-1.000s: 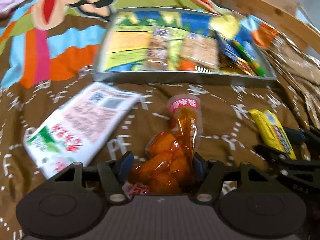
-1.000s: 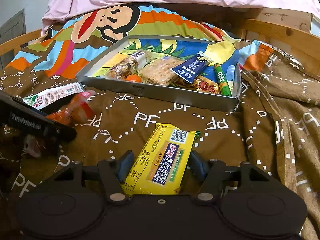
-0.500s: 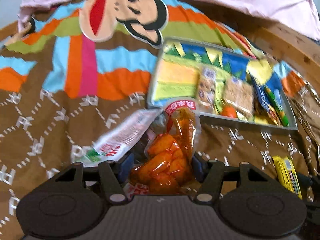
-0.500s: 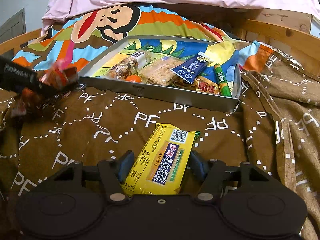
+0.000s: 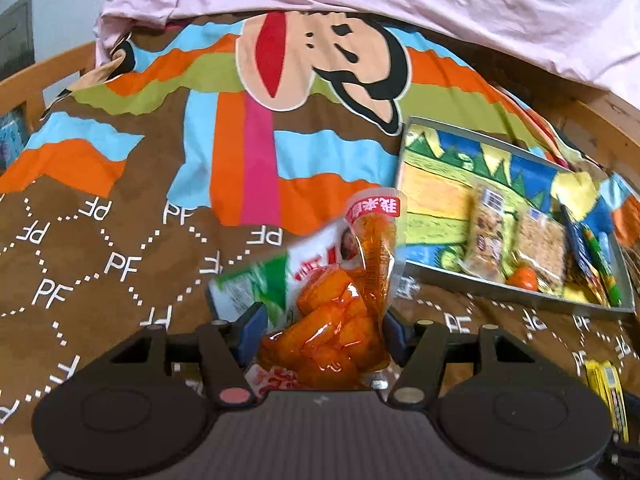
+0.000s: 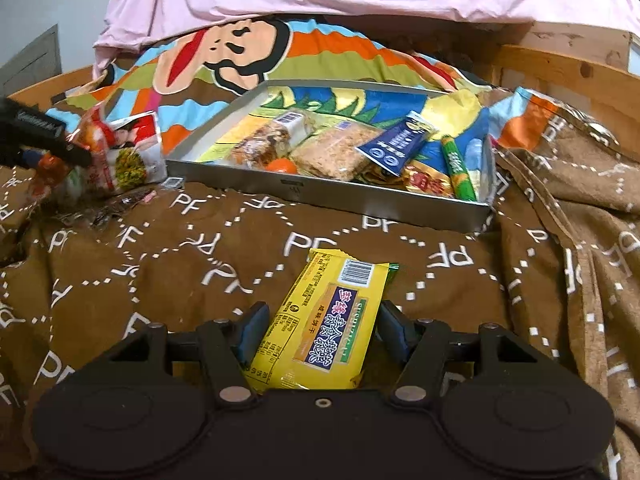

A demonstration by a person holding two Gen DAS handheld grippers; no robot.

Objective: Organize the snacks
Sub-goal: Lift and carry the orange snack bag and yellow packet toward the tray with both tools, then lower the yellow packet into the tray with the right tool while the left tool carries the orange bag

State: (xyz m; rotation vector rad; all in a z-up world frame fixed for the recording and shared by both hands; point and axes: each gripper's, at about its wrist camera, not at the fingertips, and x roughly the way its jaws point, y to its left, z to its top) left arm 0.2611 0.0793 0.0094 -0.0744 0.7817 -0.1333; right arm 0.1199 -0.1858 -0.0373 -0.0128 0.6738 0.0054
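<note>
On the blanket [image 6: 240,248], the tray [image 6: 360,204] lies behind the cracker packet [image 6: 324,328], noodle packet [image 6: 132,156] left.

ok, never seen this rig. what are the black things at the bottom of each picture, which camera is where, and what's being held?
No robot here: a person holds a two-finger gripper in each hand, and each carries a fisheye camera looking along its fingers. The black shapes are the grippers' own bodies.

Left wrist view: the left gripper is shut on an orange snack pouch; a white-and-green packet sits right behind it.

Right wrist view: the right gripper has a yellow cracker pack between its fingers, lying on the brown blanket. Whether it is clamped, I cannot tell. Farther back, a metal tray holds several snacks. The left gripper shows at the far left.
</note>
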